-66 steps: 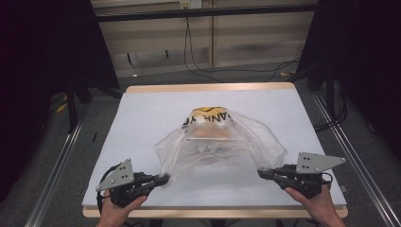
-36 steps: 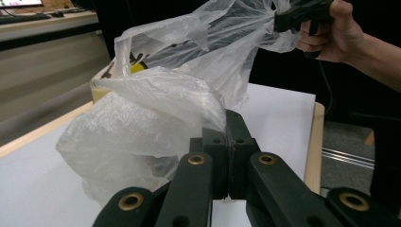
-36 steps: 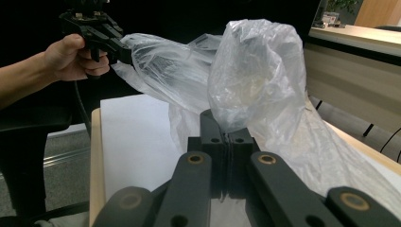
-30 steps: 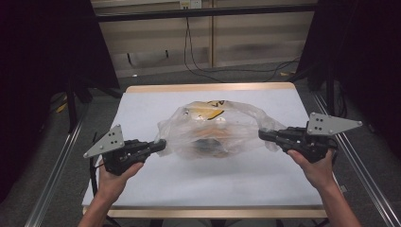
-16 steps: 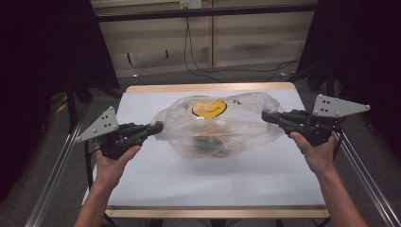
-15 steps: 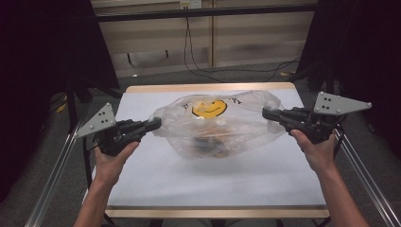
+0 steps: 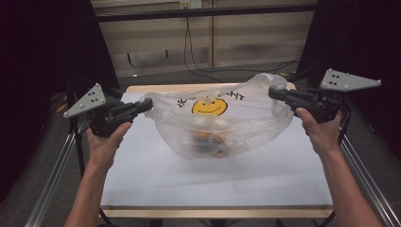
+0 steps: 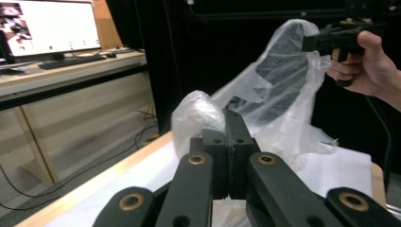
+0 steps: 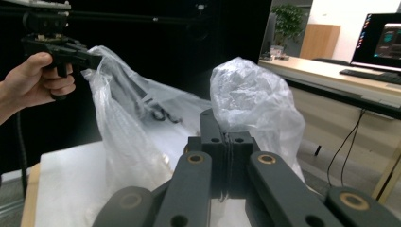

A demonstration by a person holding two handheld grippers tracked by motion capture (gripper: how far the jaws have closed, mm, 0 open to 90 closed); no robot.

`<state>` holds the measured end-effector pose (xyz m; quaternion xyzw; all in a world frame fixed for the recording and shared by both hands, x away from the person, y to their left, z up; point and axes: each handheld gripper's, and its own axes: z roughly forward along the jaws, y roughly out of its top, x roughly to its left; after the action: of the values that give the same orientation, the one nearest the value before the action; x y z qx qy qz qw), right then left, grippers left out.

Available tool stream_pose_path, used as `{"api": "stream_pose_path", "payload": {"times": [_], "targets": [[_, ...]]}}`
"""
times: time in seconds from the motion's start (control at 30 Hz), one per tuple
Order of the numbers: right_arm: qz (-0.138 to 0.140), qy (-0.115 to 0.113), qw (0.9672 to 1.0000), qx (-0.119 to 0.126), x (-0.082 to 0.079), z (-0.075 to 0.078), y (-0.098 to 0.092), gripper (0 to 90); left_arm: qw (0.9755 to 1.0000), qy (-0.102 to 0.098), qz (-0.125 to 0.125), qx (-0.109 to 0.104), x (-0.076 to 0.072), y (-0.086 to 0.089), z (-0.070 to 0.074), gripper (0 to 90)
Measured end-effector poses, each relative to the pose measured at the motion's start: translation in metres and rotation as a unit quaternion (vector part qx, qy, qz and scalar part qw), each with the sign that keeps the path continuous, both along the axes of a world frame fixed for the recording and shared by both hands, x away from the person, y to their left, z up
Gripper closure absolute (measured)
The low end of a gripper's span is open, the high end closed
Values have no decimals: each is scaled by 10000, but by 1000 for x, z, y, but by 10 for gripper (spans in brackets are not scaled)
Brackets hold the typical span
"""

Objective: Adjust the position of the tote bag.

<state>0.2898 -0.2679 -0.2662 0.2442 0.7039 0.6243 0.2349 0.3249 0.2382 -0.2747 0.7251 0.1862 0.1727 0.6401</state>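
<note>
A white table (image 7: 227, 182) with a wooden edge fills the lower middle of the high view. Black cables (image 7: 191, 45) hang at top centre. A lit monitor (image 8: 49, 26) sits upper left in the left gripper view.

What lies inside the plastic bag (image 7: 222, 125) is blurred behind the film; its printed lettering is partly folded away.

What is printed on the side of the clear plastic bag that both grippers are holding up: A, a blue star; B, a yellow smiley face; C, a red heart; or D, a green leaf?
B: the high view shows a yellow smiley face under dark lettering on the plastic bag, held between the left gripper and the right gripper.
</note>
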Motion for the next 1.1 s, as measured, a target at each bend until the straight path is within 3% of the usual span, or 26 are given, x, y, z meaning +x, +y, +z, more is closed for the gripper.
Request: {"api": "stream_pose_path", "payload": {"times": [0.1, 0.23, 0.5, 0.57, 0.6, 0.67, 0.8, 1.1], "targets": [[-49, -22, 9999, 118, 5, 9, -3, 889, 9999, 21, 108, 67, 5, 5, 3, 898], [-180, -79, 9997, 147, 11, 18, -6, 890, 9998, 82, 204, -16, 13, 12, 5, 899], [-430, -217, 9985, 274, 20, 41, -12, 890, 9977, 161, 662, -51, 25, 30, 10, 900], [-772, -229, 9965, 204, 22, 46, -16, 891, 9964, 276, 794, -69, 31, 36, 6, 900], [-772, -229, 9965, 204, 22, 46, -16, 891, 9964, 276, 794, -69, 31, 36, 6, 900], [-1032, -125, 9946, 82, 25, 40, -18, 891, 9958, 358, 833, -81, 35, 40, 1, 900], [-1175, 44, 9930, -84, 27, 26, -20, 892, 9949, 484, 881, -96, 38, 44, -12, 900], [-1098, 320, 9934, -116, 16, -8, -22, 892, 9967, 544, 600, 25, 23, 48, -27, 900]]}}
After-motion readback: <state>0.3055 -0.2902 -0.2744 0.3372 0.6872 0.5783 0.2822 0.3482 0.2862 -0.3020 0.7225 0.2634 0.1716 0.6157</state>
